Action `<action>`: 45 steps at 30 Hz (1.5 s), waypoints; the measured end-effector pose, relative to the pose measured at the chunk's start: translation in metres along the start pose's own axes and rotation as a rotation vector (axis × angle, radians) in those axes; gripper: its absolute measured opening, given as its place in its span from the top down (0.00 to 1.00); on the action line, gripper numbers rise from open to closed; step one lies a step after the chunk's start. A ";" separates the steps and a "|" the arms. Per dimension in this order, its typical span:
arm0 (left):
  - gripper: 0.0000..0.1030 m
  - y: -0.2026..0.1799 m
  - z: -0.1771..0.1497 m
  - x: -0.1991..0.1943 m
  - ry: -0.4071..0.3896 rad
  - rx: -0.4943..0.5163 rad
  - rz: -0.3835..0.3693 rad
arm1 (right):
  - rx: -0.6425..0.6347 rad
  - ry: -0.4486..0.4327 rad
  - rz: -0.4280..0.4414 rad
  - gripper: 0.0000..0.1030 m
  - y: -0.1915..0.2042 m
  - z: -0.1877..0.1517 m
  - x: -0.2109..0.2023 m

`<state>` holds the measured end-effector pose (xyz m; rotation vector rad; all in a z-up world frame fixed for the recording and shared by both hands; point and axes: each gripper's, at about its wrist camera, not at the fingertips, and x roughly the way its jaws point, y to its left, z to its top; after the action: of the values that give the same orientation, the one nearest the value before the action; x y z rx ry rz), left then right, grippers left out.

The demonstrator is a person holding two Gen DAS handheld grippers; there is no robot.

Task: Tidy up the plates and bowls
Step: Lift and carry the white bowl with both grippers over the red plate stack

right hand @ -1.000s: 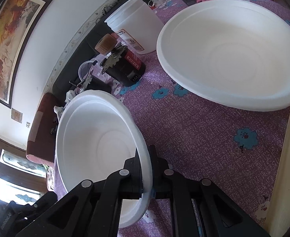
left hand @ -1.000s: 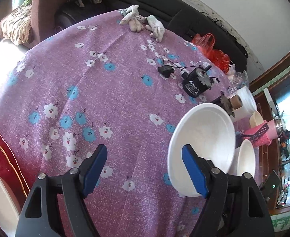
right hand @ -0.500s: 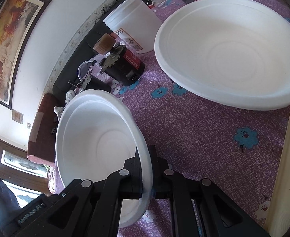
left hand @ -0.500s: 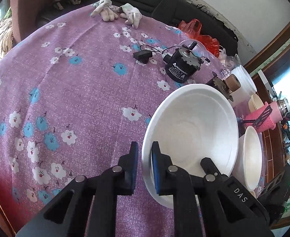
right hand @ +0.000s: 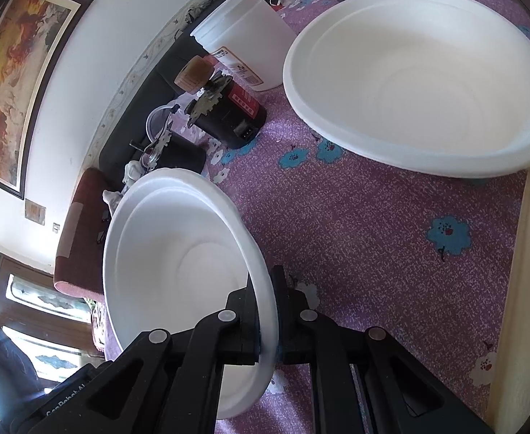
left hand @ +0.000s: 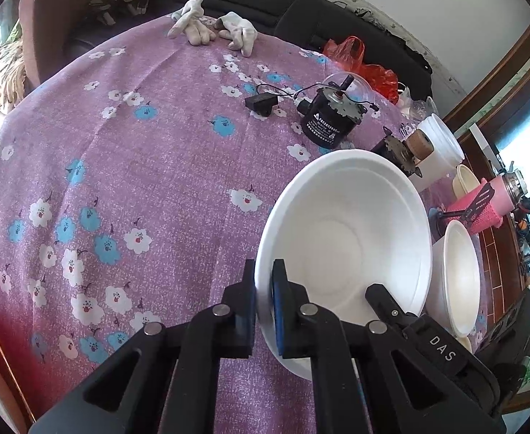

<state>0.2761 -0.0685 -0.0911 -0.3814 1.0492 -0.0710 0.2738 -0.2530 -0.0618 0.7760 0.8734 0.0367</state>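
I am holding one white foam bowl point(left hand: 341, 238) between both tools at once: my left gripper point(left hand: 264, 302) is pinching its rim at the lower centre of the left wrist view, jaws narrowed down onto the thin edge, and my right gripper point(right hand: 266, 320) is clamping the opposite rim at the lower centre of its own view, one finger inside the bowl and one outside. The bowl is tilting, its hollow facing the left camera, and I cannot tell whether it is touching the purple flowered tablecloth point(left hand: 127, 166). I am judging this to be the hand-over or carrying step of stacking. A second white bowl point(right hand: 420, 83) is sitting on the cloth at the upper right of the right wrist view, near but apart from the held one, and it looks the likely nest. The next move is calling for one claw to let go first, then a level lowering so the thin foam rim is not bending or cracking.
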 end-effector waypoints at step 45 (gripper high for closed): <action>0.88 0.239 -0.117 -0.208 -0.088 -0.164 0.157 | -0.422 0.162 0.125 0.93 0.149 -0.246 -0.046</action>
<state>0.0426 0.1722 -0.0512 -0.4450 0.9975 0.1717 0.1116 -0.0119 -0.0338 0.4334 0.9292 0.3870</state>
